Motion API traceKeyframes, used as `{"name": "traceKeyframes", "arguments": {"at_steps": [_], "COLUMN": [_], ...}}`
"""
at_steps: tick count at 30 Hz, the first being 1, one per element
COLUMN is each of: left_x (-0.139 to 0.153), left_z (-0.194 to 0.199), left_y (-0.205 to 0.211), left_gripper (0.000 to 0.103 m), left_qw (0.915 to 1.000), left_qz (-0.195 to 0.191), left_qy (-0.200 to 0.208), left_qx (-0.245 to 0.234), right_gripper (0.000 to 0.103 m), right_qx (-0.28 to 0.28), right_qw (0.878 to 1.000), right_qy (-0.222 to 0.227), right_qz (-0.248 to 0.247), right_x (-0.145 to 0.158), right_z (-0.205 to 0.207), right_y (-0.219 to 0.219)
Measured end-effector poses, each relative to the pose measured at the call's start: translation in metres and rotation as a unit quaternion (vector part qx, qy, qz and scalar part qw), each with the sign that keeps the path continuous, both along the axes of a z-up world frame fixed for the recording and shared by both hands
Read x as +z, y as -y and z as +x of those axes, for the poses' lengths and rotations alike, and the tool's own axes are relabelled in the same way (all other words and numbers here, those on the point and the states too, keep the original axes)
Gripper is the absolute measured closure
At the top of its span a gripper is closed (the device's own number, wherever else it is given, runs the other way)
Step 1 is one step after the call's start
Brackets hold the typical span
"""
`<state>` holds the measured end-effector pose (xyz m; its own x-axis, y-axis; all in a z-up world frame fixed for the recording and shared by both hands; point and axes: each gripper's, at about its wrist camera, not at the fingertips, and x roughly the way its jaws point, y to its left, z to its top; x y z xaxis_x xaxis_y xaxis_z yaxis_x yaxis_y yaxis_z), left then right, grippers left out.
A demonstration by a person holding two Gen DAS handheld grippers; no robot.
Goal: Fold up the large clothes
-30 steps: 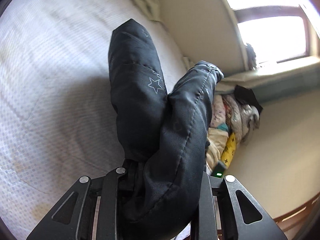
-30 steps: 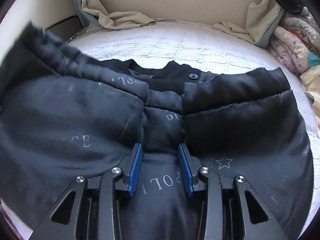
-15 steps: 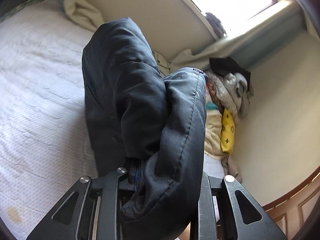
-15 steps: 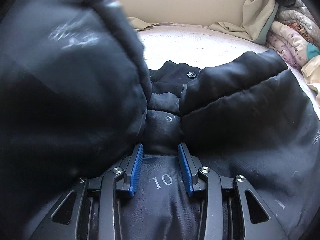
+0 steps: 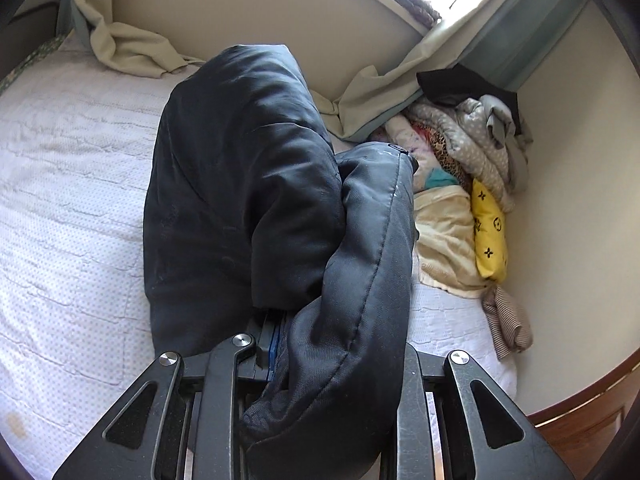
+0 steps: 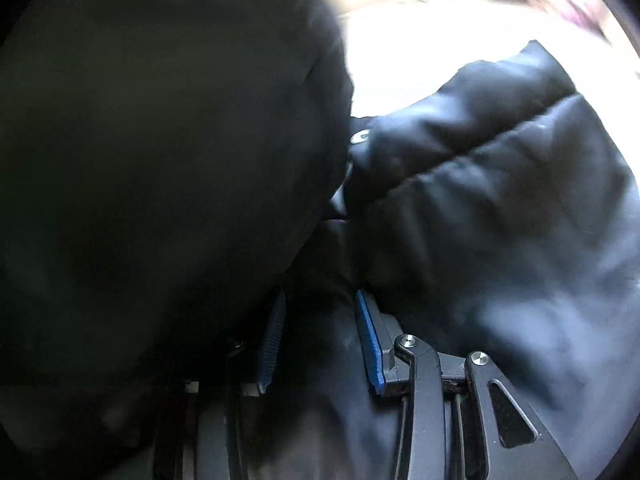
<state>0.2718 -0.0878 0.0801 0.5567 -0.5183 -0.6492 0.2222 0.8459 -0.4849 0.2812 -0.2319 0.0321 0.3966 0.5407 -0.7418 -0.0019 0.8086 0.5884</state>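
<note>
On my left wrist view, the left tongs [image 5: 320, 340] are pinched onto a thick bunch of the black padded jacket [image 5: 240, 184], which stands up out of the jaws in two puffy lobes and hides most of the pads (only a sliver of blue shows at the left one). Behind it lies the bed [image 5: 68, 200] with its white dotted quilt, a beige sheet [image 5: 128, 46] crumpled at the far edge against the wall. To the right, in the corner, there is a pile of clothes [image 5: 460, 160] with a yellow patterned piece [image 5: 490, 236] and a striped one [image 5: 508, 320] just beside it on the quilt.

My right wrist view is dark and blurred. The right tongs [image 6: 320, 344] are clamped on a fold of the same jacket, whose cloth fills the gap between the blue pads [image 6: 370, 344]. A large mass of jacket covers the left half of the view; on the right, a quilted panel with a small snap button [image 6: 361, 137] at its edge rests on the bed.
</note>
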Motion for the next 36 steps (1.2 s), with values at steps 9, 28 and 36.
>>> {"name": "traceKeyframes", "arguments": {"at_steps": [9, 28, 36], "left_x": [-0.046, -0.084, -0.086], "left_z": [-0.012, -0.038, -0.044], "left_y": [0.087, 0.160, 0.153], "left_gripper": [0.073, 0.031, 0.011], "left_qw": [0.9965, 0.9703, 0.9577], "left_qz": [0.071, 0.202, 0.185], "left_qy": [-0.025, 0.062, 0.069], "left_qx": [-0.036, -0.117, -0.209], "right_gripper": [0.049, 0.031, 0.042], "right_qx": [-0.130, -0.076, -0.015], "right_qw": [0.980, 0.972, 0.982], "right_qy": [0.014, -0.012, -0.022], "right_qz": [0.149, 0.223, 0.188], "right_x": [0.042, 0.018, 0.015], "right_z": [-0.049, 0.001, 0.020], "right_y": [0.139, 0.139, 0.130]}}
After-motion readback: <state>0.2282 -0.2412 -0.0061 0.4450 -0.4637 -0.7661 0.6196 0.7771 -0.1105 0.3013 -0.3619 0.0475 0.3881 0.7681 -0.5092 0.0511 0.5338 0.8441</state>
